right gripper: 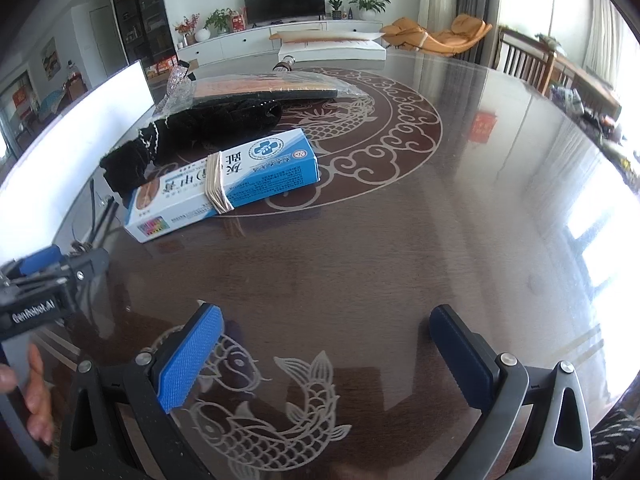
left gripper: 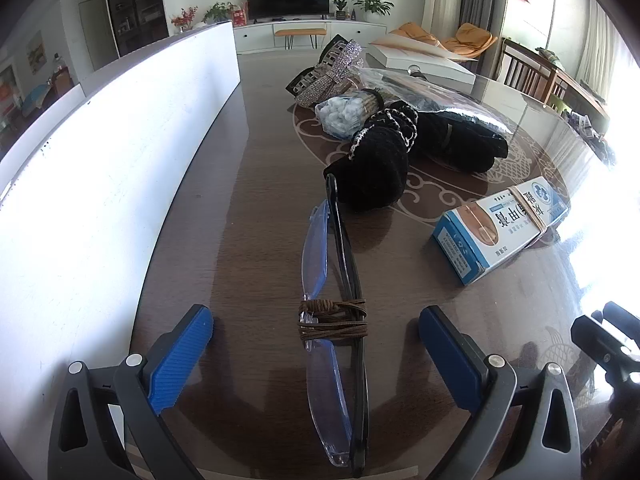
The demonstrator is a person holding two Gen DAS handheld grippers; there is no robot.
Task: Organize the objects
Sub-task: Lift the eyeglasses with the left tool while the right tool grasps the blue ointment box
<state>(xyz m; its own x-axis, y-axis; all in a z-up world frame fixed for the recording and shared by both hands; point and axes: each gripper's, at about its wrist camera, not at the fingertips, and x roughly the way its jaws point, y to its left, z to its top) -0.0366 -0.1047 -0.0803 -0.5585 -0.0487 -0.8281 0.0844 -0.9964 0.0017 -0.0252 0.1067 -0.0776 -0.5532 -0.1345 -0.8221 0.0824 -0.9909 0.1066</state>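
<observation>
Folded glasses wrapped with brown cord lie on the dark table, lengthwise between the fingers of my left gripper, which is open and not touching them. Beyond them lie black knitted gloves, a bag of cotton swabs, rhinestone hair clips and a blue-and-white box with a rubber band. My right gripper is open over bare table with fish inlay, holding nothing. The box and gloves lie ahead to its left. The left gripper shows at the left edge.
A long white box wall runs along the table's left side. A plastic-wrapped flat item and a white flat box lie at the far side. A hand shows at lower left. Chairs stand right of the table.
</observation>
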